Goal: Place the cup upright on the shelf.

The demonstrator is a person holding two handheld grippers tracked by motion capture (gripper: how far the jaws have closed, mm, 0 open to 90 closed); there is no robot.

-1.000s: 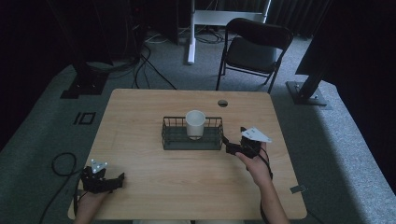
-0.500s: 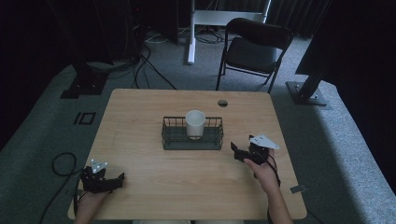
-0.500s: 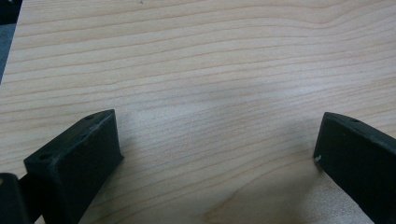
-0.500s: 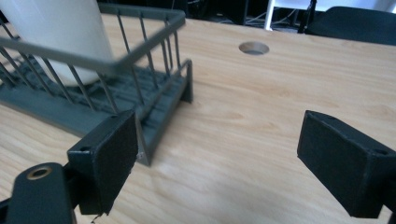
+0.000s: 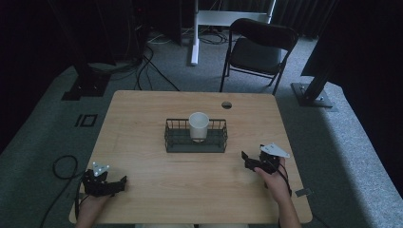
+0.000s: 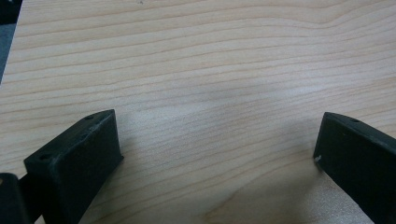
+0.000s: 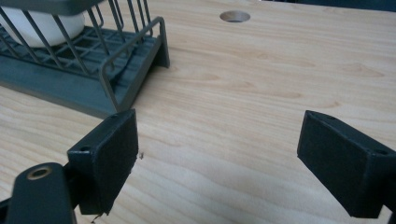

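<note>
White cup [image 5: 198,126] upright inside wire basket [image 5: 175,141] at desk [image 5: 142,114] centre, slightly toward far edge; basket walls keep cup from tipping. Right gripper [image 5: 253,159] near right edge, just beside basket's right end, jaws spread wide, holding nothing, aimed toward basket, likely set for cup. Left gripper [image 5: 119,183] parked at near-left corner, jaws wide apart, empty, over bare wood, out of way.

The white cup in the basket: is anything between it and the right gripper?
Yes. The cup stands inside the wire basket, so the basket's end wall lies between it and the open right gripper. Bare table otherwise; from above the cup is unobstructed.
</note>
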